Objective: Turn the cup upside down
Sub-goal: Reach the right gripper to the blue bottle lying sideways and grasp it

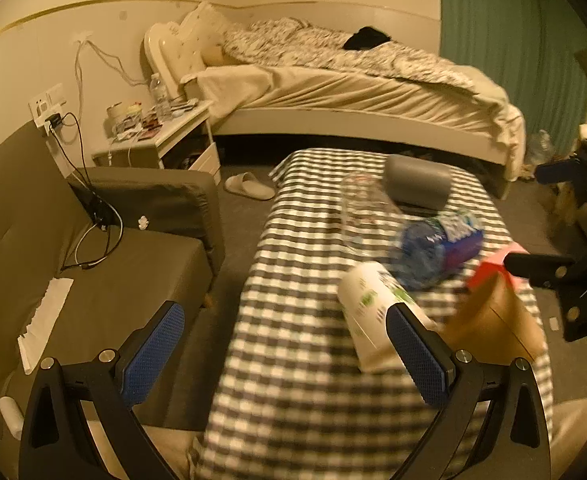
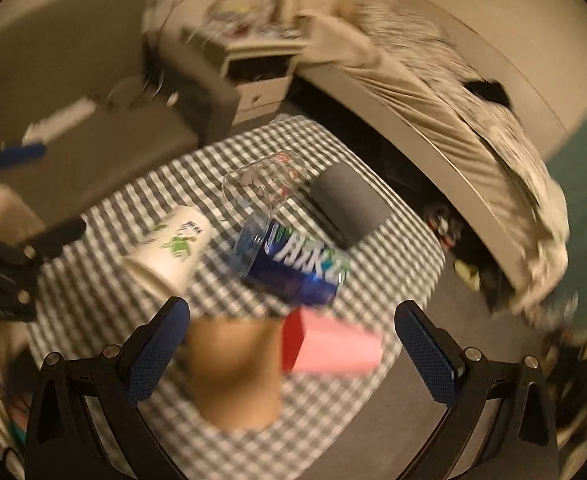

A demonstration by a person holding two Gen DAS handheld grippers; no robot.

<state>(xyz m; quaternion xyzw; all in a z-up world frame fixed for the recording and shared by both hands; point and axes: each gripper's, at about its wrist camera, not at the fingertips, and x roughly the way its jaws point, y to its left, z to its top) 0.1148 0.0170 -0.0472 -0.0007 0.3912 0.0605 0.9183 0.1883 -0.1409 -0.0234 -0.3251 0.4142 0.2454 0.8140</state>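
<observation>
Both my grippers' fingers are wide and empty; I should center the left gripper (image 1: 285, 354) squarely around the white cup (image 1: 373, 316) before closing.

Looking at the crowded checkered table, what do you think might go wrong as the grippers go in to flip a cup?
1. The white paper cup, blue bottle and clear glass stand close together; an open gripper could knock a neighbour.
2. The brown cup and pink box sit near the table's near edge and could be pushed off.
3. Both views are motion-blurred, so aiming may be poor.
</observation>
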